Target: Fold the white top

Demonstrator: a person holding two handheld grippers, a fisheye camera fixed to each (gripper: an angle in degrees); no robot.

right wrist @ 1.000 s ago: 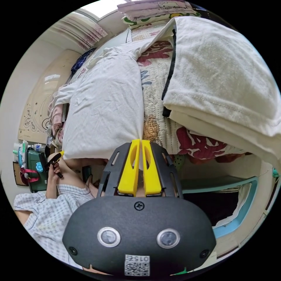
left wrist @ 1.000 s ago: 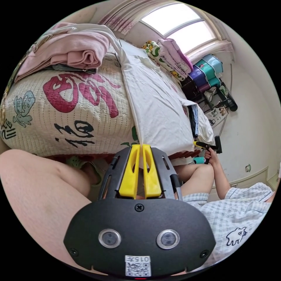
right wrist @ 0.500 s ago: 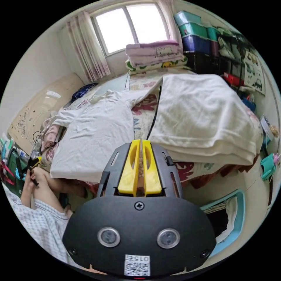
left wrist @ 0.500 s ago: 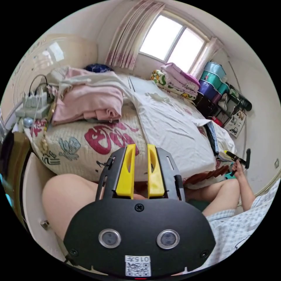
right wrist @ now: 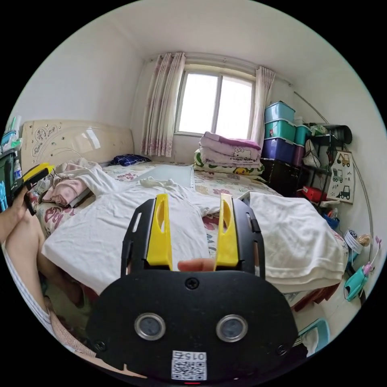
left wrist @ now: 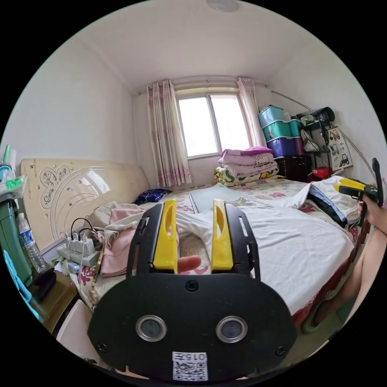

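The plain white cotton top [right wrist: 121, 225] lies spread flat across the patterned quilted bed [right wrist: 225, 183], its hem at the near edge and its neckline toward the far window. The left claw [left wrist: 194, 203] hangs above the near left part of the bed with its yellow jaws spread apart and nothing between them. The right claw [right wrist: 192, 199] is likewise parted and empty, above the top's right side. A folded cream blanket [right wrist: 298, 238] sits just right of the top; a pink folded garment [left wrist: 121, 242] lies at the left.

Daylight floods from the window [left wrist: 213, 125] ahead of my hand-held gripper, blown out; fisheye edges bend, focus sharp.
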